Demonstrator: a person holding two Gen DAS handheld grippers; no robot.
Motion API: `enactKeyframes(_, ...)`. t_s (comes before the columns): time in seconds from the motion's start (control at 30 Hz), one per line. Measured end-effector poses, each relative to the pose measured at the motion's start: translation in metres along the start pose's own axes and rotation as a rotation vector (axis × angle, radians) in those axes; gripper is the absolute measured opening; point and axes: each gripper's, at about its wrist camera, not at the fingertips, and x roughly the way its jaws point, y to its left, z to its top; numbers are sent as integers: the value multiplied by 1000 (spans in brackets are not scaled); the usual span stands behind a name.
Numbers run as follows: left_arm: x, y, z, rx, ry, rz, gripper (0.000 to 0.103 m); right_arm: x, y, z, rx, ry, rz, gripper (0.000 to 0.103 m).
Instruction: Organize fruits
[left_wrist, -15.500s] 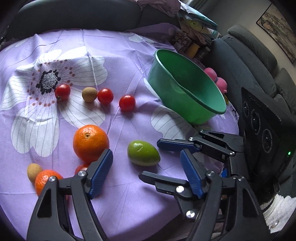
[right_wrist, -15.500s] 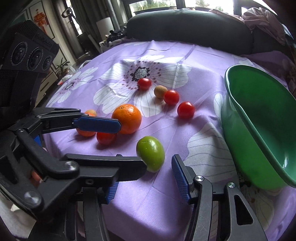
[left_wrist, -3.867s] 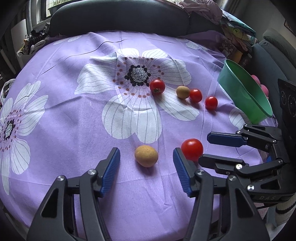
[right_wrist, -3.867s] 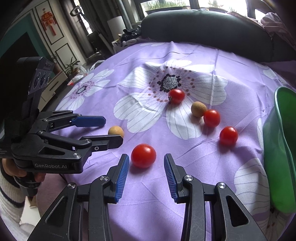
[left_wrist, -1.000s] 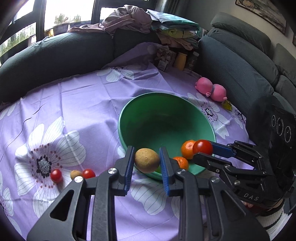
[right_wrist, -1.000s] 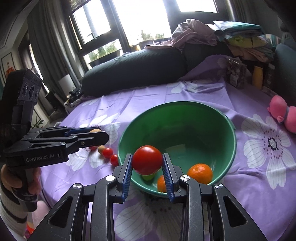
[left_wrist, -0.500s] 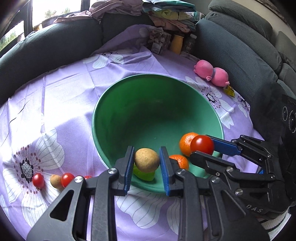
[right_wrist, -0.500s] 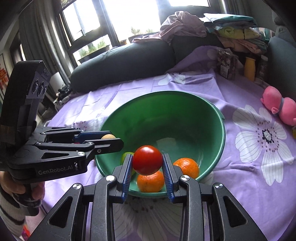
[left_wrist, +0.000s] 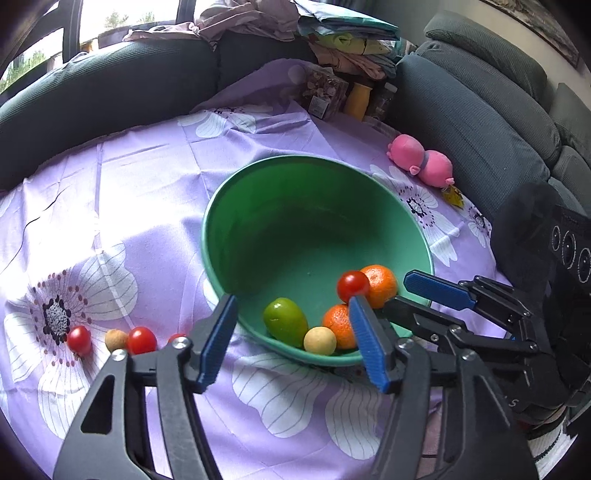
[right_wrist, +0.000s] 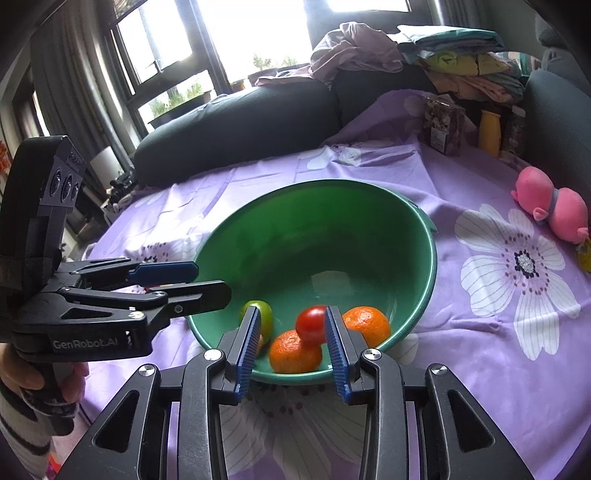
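Hovering over the near rim of the green bowl (left_wrist: 229, 206), the left hand-held gripper (left_wrist: 291, 300) stood empty, jaws just opened, its tan fruit (left_wrist: 320, 340) lying below in the bowl. The right hand-held gripper (right_wrist: 291, 310) had just eased open too, its tomato (right_wrist: 312, 325) apparently loose on the oranges (right_wrist: 295, 356). Leftover small tomatoes (left_wrist: 141, 339), round, sat left of the left one, the nearer, on the purple-clothed bench (left_wrist: 147, 184) among sofas.
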Motion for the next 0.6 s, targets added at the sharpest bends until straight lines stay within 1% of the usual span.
enactKeyframes(0.03,-5,2,-2,-11,-9,7,76,-2,1,-1,3,-5,4,36)
enactKeyframes(0.13,-23,14,-11,-75,-31,-20,76,-8,3,-2,7,-18,22,36)
enactKeyframes(0.17,-30,20,-16,-105,-42,-26,79,-10,4,-3,6,-20,25,36)
enactKeyframes(0.33,-72,52,-44,-261,-137,-45,84,-18,18,-4,-26,-28,50,36)
enactKeyframes(0.4,-89,65,-58,-314,-167,-33,90,-20,29,-5,-54,-26,74,36)
enactKeyframes(0.5,-109,82,-78,-385,-194,22,93,-22,48,-8,-113,-23,107,36)
enactKeyframes(0.53,-114,88,-85,-410,-203,29,93,-22,54,-9,-130,-22,121,36)
enactKeyframes(0.6,-124,97,-100,-463,-230,11,93,-21,67,-11,-156,-15,149,36)
